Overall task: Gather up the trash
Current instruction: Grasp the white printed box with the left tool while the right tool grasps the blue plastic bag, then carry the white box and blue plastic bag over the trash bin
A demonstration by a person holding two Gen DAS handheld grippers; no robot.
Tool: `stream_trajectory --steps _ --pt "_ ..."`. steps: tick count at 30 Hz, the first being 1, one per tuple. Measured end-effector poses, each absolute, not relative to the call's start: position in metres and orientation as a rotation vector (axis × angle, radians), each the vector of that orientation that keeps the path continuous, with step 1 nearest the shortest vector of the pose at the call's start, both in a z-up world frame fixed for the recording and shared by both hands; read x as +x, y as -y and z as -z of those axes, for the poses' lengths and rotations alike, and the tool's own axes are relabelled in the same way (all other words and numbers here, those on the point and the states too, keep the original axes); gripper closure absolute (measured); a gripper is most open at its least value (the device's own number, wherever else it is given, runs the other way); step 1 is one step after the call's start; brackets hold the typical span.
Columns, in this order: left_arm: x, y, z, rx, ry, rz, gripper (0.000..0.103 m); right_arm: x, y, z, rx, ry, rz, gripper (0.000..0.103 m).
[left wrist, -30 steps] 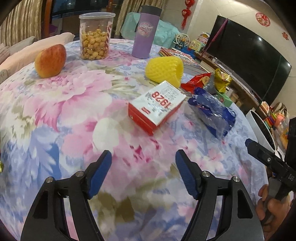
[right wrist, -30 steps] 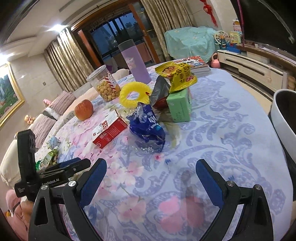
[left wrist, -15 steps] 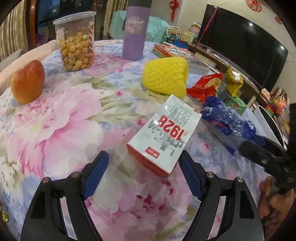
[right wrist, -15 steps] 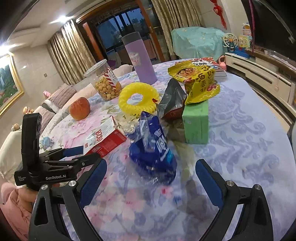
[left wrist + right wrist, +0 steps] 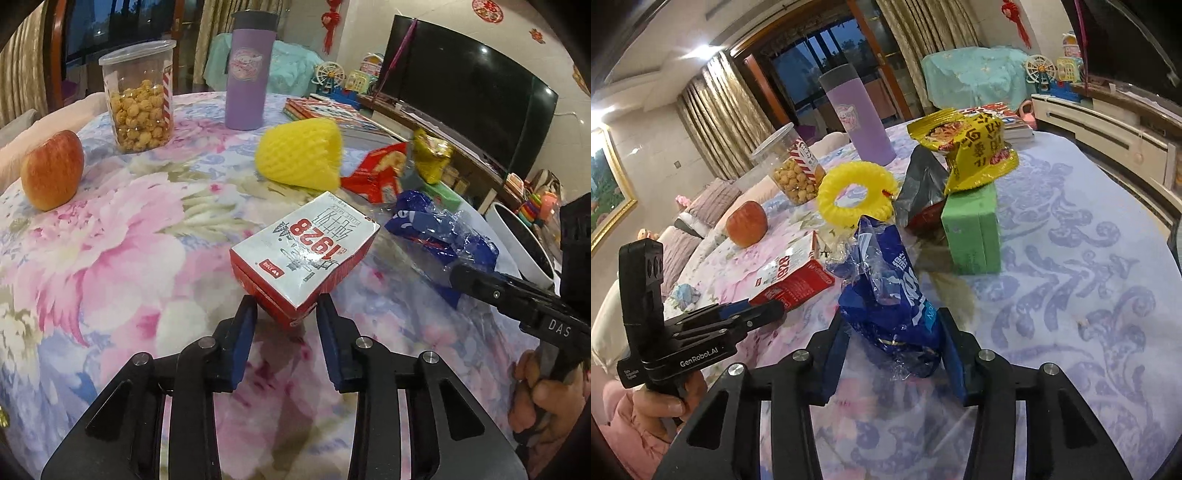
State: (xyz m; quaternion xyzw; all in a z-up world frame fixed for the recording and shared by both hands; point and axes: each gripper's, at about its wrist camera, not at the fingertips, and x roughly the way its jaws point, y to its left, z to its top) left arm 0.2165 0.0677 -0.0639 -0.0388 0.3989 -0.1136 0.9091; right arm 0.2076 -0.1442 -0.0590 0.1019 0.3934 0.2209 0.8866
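The left gripper [image 5: 285,314] is narrowed around the near corner of the red and white milk carton [image 5: 306,258], which lies toward the middle of the round table [image 5: 110,236]; its blue pads [image 5: 243,332] seem to touch the carton. The right gripper [image 5: 892,354] is half closed around the crumpled blue plastic wrapper [image 5: 890,295], just beside the carton. Both tools are held low and reach in from the table's near edge.
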Motion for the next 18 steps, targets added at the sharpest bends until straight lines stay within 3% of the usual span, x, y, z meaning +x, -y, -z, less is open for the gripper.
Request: stream_trajectory --steps 5,7,9,12,18 --pt "0.203 -0.056 0.066 -0.082 -0.860 0.279 0.069 0.191 0.154 0.057 0.233 -0.815 -0.462 0.056" --pt "0.200 -0.053 0.066 -0.055 -0.871 0.247 0.051 0.186 0.158 0.056 0.239 -0.814 -0.458 0.056" --pt "0.199 -0.055 0.063 -0.065 -0.857 0.251 0.046 0.180 0.164 0.055 0.246 -0.822 -0.450 0.056" --pt "0.203 -0.056 0.061 -0.045 -0.853 0.241 0.028 0.174 0.173 0.055 0.264 -0.828 -0.441 0.056" --pt "0.225 -0.045 0.064 0.054 -0.860 0.279 0.027 0.162 0.186 0.050 0.274 -0.816 -0.422 0.056"
